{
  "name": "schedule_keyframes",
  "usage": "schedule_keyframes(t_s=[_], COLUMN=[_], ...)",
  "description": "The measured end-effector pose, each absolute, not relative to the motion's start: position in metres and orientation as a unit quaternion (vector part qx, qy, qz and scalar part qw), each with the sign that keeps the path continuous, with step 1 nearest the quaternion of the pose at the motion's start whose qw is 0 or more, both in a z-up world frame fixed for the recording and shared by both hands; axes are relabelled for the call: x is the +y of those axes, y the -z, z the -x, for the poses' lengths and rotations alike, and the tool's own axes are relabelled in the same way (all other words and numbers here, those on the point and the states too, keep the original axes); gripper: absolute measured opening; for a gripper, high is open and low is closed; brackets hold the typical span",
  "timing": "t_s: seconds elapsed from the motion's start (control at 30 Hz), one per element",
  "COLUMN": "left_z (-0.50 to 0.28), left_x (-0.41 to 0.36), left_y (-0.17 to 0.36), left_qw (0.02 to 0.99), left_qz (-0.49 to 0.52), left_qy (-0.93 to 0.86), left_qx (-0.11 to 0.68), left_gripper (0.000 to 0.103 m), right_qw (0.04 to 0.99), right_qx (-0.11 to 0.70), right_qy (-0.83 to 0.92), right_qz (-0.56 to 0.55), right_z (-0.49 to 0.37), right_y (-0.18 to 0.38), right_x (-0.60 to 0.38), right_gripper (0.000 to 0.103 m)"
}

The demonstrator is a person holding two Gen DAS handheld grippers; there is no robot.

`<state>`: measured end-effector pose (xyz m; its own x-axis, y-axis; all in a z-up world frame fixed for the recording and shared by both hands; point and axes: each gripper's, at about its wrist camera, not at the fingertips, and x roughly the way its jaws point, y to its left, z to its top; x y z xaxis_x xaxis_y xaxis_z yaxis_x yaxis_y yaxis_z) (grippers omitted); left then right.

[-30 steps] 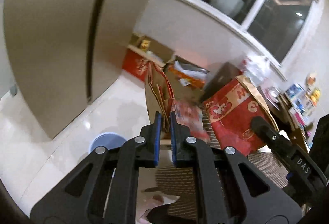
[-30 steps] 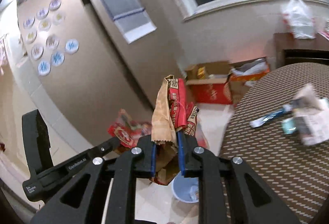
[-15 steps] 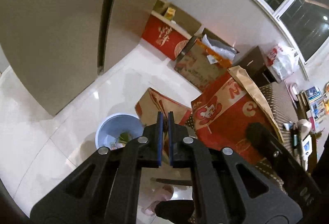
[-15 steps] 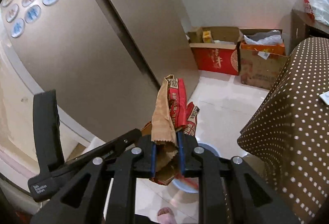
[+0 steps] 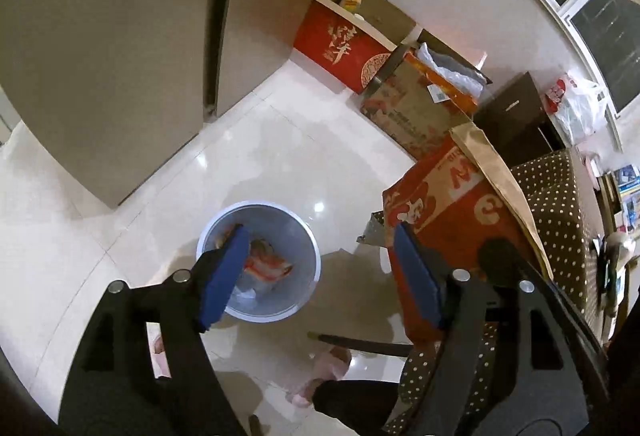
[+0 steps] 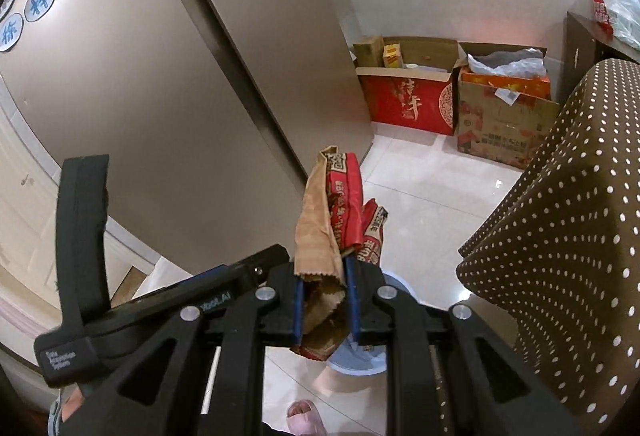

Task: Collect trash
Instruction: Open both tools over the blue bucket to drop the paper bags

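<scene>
Change since before: both claws are now lower and tilting more toward the floor; the left claw, which was shut half a second ago, is now opening, and the red wrapper it was pinching is now lying in the bin.
Left claw [image 5: 320,276]: its jaws are opening wide, nothing is between the blue pads [image 5: 224,276], and it is hanging right above the bin.
Bin [image 5: 308,244]: a pale blue round waste bin is standing on the white tiled floor [image 5: 260,156], just beside the corner of the desk.
Trash in bin: a crumpled red and white wrapper [image 5: 266,264] is lying inside, together with some pale scraps.
Right claw [image 6: 322,300]: its jaws are standing narrow and are pressing on a folded paper bag [image 6: 332,220], brown with red print, which is sticking up between the pads.
Bag position: it is hanging above the bin rim [image 6: 360,364], which is showing under the claw.
Desk [image 6: 568,256]: it is wearing a brown cloth with white dots.
Background: a red carton [image 6: 408,100] and a brown carton [image 6: 500,124] are standing against the wall.
Person: a foot in a pink slipper [image 6: 306,416] is standing near the bin.
</scene>
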<state>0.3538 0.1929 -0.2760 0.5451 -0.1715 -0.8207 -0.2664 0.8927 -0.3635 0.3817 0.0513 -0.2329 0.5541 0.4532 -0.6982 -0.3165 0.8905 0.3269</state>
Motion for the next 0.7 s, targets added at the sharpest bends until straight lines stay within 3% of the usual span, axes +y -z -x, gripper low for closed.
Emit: schedule_keyframes(t_s=[0.4,0.47,0.53,0.57,0.7], left_z=[-0.336,-0.333,-0.33,-0.329,-0.323], left_x=[0.218,0.224,0.23,0.232,0.233], left_y=[0.259,0.254,0.25,0.248,0.238], left_qw=[0.858,0.861,0.863,0.864,0.868], left_qz=[0.231,0.23,0.231,0.232,0.234], left_qy=[-0.065,-0.076,-0.087,-0.089,-0.089], left_qx=[0.455,0.448,0.44,0.438,0.429], left_gripper=[0.074,0.074,0.074,0.074,0.074], right_qw=[0.886,0.89,0.895,0.896,0.899], right_qx=[0.393,0.38,0.373,0.369,0.362], right_qy=[-0.23,-0.234,-0.229,-0.229,-0.228], right_qz=[-0.084,-0.09,-0.088,-0.089,-0.09], right_z=[-0.378,-0.378,-0.378,-0.377,-0.372], right_y=[0.223,0.22,0.217,0.215,0.205], right_x=[0.063,0.066,0.068,0.068,0.063], right_gripper=[0.018,0.026,0.043,0.046,0.046])
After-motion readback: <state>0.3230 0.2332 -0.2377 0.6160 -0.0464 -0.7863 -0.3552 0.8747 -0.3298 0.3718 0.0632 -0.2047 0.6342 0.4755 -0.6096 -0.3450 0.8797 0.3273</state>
